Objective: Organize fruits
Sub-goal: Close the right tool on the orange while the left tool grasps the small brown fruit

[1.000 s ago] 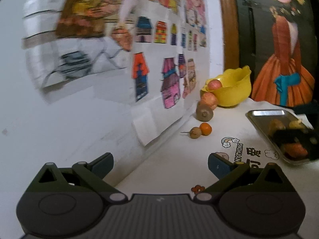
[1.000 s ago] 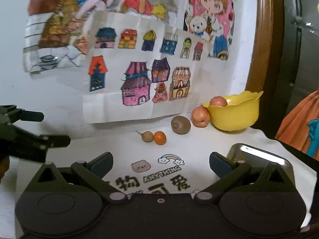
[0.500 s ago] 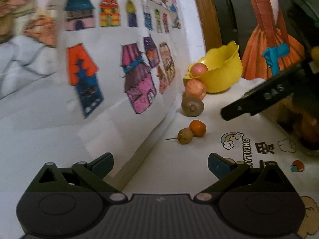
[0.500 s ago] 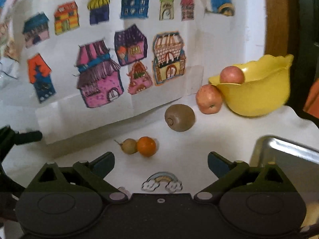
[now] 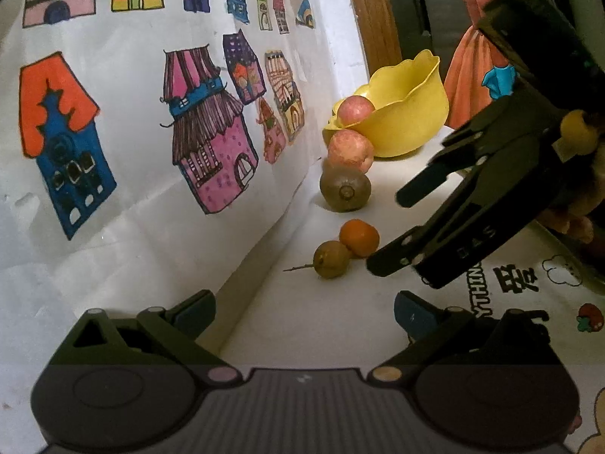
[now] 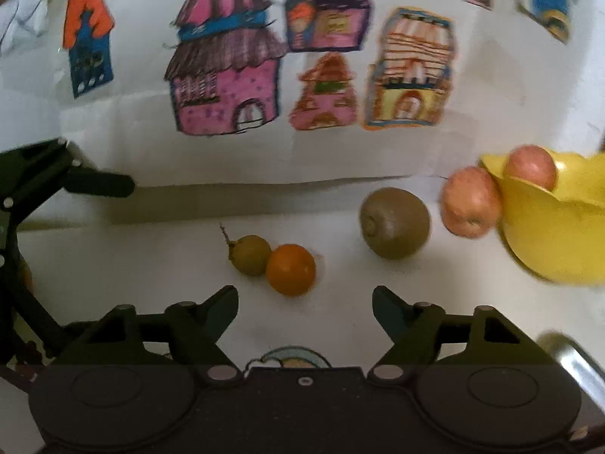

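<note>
The right gripper [image 5: 389,230] reads "DAS" — the tablecloth [image 5: 332,325], partly, "YTHIN".

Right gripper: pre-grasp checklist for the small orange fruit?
1. Right gripper open, empty: ok.
2. Small round orange fruit roughly centred ahead of the gap: ok.
3. Room around it: not ok, the olive-brown stemmed fruit touches its left side.
4. Fuzzy brown kiwi apart from the target: ok.
5. Left gripper open, clear of the approach: ok.
6. Space left in the yellow scalloped plastic bowl: cannot tell, its interior is mostly hidden.
</note>
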Tool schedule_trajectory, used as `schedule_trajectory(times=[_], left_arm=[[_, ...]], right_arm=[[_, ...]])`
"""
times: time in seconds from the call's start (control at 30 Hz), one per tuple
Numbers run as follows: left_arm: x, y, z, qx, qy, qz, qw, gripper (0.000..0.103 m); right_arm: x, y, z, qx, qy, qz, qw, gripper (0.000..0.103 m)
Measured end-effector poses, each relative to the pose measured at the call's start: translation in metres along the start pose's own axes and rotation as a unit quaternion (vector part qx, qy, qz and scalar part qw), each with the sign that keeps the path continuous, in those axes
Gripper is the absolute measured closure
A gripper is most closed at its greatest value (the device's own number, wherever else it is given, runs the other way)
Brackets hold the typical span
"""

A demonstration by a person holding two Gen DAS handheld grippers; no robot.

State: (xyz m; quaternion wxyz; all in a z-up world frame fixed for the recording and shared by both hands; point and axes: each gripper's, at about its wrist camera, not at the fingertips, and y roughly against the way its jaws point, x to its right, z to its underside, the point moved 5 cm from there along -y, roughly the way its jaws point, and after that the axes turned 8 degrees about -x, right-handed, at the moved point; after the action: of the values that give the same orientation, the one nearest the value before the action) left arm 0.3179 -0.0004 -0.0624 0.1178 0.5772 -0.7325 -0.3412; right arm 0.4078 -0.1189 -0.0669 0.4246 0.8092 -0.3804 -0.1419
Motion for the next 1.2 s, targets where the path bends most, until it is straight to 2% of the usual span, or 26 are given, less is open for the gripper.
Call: schedule_trajectory(times=[0.23, 0.37, 0.4, 0.63, 0.87, 1.07, 1.2], left_arm=[[-0.001, -0.003, -0.001, 0.002, 0.001, -0.006, 1.0, 0.001], [-0.001, -0.006, -0.004, 0.006, 0.005, -0.012, 0.9999, 0.001], [0.0, -0.008, -0.007, 0.007, 0.005, -0.011, 0.9999, 0.001], [-0.001, -0.014, -0.01, 0.006, 0.006, -0.004, 1.0, 0.007], [0.003, -0.03, -0.019, -0.008, 0.006, 0.018, 0.9998, 0.011], [0.003, -0.048, -0.026, -0.034, 0.031, 0.046, 0.9979, 0.023], [0.0, -0.057, -0.027, -0.05, 0.054, 0.061, 0.9954, 0.04]], right_arm=[[-0.003, -0.019, -0.008, -0.011, 0.014, 0.002, 1.0, 0.05], [-0.003, -0.023, -0.011, -0.009, 0.016, -0.008, 1.0, 0.068], [-0.004, -0.023, -0.011, -0.008, 0.018, -0.01, 1.0, 0.069], [-0.005, -0.009, -0.009, -0.007, 0.018, -0.001, 1.0, 0.07], [0.007, 0.039, 0.002, 0.011, 0.001, 0.023, 1.0, 0.07], [0.018, 0.076, 0.016, 0.019, -0.021, 0.038, 0.999, 0.07], [0.023, 0.092, 0.026, 0.022, -0.023, 0.047, 0.998, 0.07]])
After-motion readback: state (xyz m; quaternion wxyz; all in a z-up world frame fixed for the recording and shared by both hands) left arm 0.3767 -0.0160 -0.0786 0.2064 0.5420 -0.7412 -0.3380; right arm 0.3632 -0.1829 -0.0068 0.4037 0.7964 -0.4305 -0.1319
